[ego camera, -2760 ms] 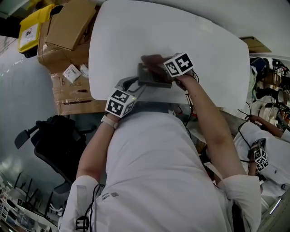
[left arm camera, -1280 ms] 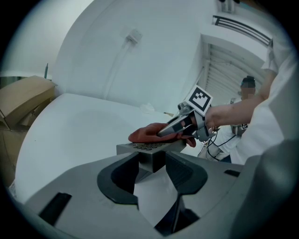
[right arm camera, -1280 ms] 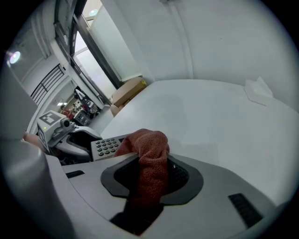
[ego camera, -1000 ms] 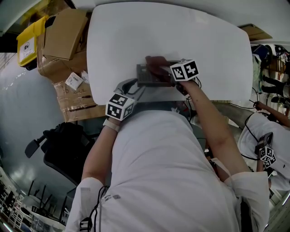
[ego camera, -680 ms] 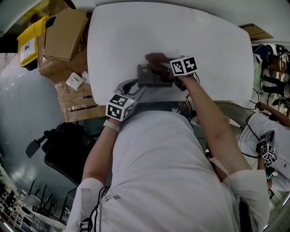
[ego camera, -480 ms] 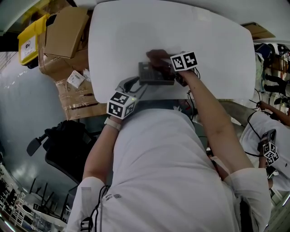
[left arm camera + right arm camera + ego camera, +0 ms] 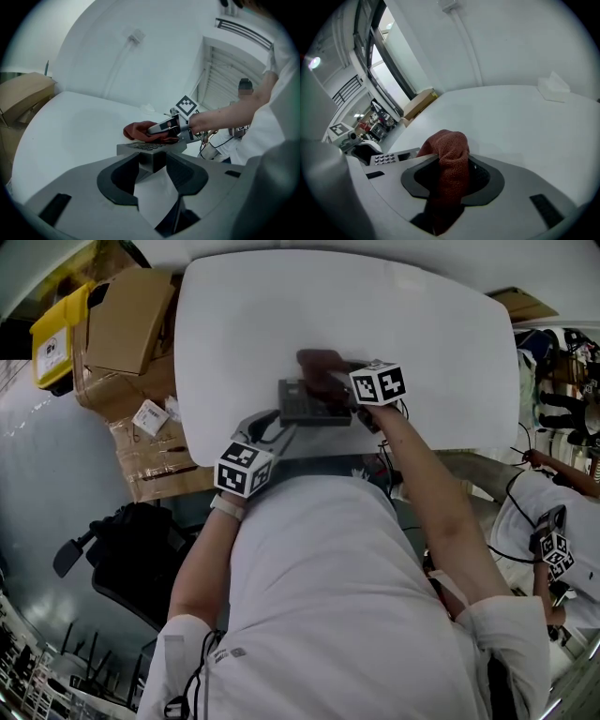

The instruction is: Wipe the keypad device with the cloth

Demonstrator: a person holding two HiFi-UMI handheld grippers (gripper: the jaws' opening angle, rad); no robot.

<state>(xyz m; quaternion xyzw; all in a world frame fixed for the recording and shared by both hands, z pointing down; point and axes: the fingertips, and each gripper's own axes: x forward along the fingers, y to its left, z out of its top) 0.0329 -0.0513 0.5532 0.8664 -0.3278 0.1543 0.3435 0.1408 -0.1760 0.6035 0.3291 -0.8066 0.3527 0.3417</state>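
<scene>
Wiping looks under way, roughly mid-task by my judgement. Dark grey flat keypad device (image 7: 309, 407) lies on white round-cornered table (image 7: 431, 324), close to the near edge, just in front of the person (image 7: 328, 596).

- Grip: left tongs (image 7: 152, 161) are closed on the device's near-left end, its grey block squeezed between the two dark pads and pinned to the table.
- Wiper: right tongs (image 7: 449, 173) are clamped on rust-red knitted cloth (image 7: 449, 145); a wad bulges out past the tips.
- Contact: cloth sits on the device's top at the far side, towards its right, with some of it spilling over the far edge.

Progress: which keys have been covered can't be read from surface marks. The near rows of keys lie bare in front of the cloth, so I'd reckon these and the left end remain. The pinned end can't be reached without a change of grip.

Device's look: low matte slab, rows of small round keys, and a dark recess beside them. No smears or dust are visible at this size.
</scene>
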